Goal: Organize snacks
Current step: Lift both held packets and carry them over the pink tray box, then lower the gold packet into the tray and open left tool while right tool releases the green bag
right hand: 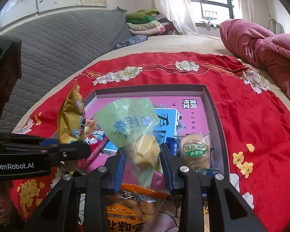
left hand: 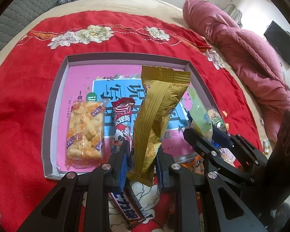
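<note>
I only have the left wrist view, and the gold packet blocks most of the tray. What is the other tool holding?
Observer: The right tool grips a pale green see-through packet with a yellow snack inside.
Operator: What sits behind it in the tray?
Observer: A round green-labelled cake packet lies in the tray's near right corner.
Operator: Anything below that tool?
Observer: An orange packet of golden puffs lies under it on the red cloth, outside the tray.

"GenRobot.AI" on left gripper [right hand: 83,150], "香葱味" on round snack [right hand: 195,150]
</note>
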Demonstrator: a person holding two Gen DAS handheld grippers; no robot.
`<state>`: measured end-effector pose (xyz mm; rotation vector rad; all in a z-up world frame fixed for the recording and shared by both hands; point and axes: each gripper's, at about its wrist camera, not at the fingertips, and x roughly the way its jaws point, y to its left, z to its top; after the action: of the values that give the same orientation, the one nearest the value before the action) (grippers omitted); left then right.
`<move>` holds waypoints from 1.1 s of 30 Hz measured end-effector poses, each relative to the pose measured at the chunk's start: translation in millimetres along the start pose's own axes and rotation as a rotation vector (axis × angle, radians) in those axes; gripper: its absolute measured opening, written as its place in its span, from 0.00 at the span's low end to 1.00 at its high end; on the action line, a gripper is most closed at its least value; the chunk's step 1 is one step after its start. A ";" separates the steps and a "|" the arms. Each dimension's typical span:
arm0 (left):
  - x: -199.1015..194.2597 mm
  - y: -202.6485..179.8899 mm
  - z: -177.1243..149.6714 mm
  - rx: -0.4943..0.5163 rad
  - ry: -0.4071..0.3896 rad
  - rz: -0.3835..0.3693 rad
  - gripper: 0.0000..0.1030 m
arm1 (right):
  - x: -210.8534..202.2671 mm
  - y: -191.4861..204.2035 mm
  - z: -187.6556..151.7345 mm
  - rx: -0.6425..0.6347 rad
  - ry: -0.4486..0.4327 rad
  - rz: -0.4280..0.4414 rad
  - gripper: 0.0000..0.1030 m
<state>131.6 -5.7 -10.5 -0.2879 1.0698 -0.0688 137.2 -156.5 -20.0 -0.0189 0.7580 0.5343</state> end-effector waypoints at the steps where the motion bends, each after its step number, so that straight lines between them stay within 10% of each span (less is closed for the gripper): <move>1: 0.8 0.1 -0.1 -0.001 0.002 -0.001 0.24 | 0.6 -0.4 -0.3 0.004 0.003 0.000 0.34; 33: 10.8 -2.6 3.0 -0.008 0.018 -0.019 0.25 | -6.4 -7.7 -2.6 0.038 0.002 -0.032 0.36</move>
<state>139.6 -9.7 -17.7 -0.3046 1.0855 -0.0842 135.2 -166.6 -19.0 0.0038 0.7689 0.4898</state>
